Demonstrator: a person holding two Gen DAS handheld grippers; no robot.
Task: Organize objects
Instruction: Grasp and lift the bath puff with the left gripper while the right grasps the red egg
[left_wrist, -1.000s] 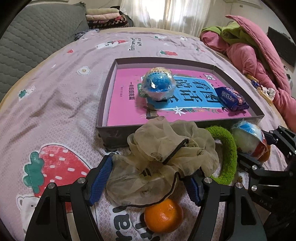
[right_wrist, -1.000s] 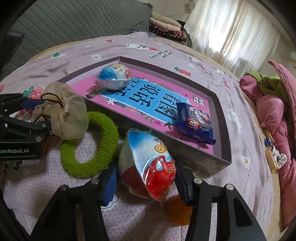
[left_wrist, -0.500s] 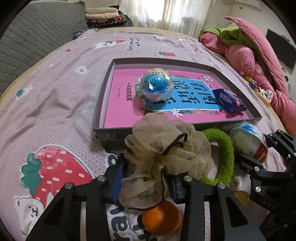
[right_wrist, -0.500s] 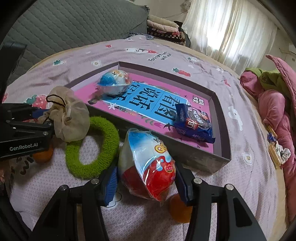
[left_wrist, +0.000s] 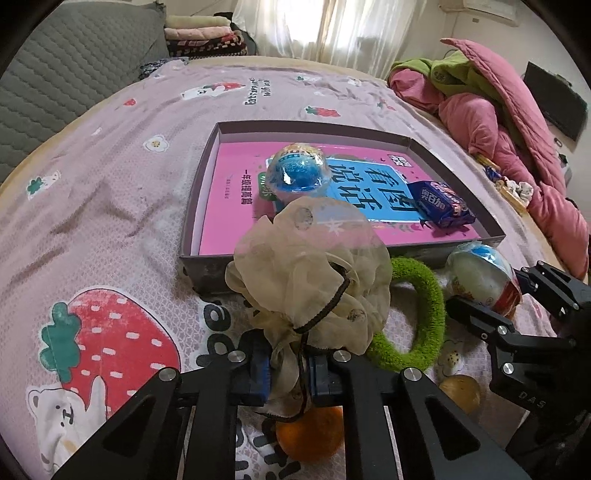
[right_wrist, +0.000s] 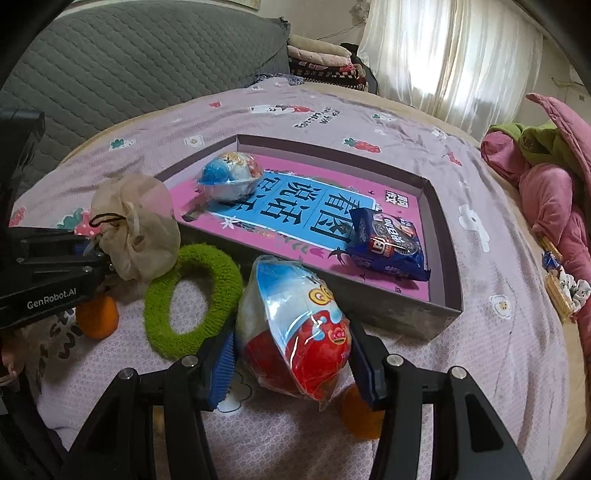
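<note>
My left gripper (left_wrist: 286, 373) is shut on a beige mesh scrunchie (left_wrist: 314, 280), held just above the bedspread in front of the dark box (left_wrist: 199, 258); the scrunchie also shows in the right wrist view (right_wrist: 135, 229). My right gripper (right_wrist: 291, 363) is shut on a red, white and blue wrapped toy egg (right_wrist: 291, 325), seen from the left wrist too (left_wrist: 480, 275). The box (right_wrist: 443, 306) holds a pink book (right_wrist: 295, 206), a blue toy egg (right_wrist: 231, 177) and a blue cookie pack (right_wrist: 388, 243).
A green fuzzy ring (right_wrist: 192, 291) lies between the grippers before the box. An orange (left_wrist: 308, 435) lies under my left gripper, another fruit (right_wrist: 360, 417) under my right. Pink and green quilts (left_wrist: 498, 122) are piled at right; a grey headboard (right_wrist: 129, 62) stands at left.
My left gripper closed from open onto the scrunchie and lifted it slightly. My right gripper stayed shut on the toy egg, and its view pulled back a little.
</note>
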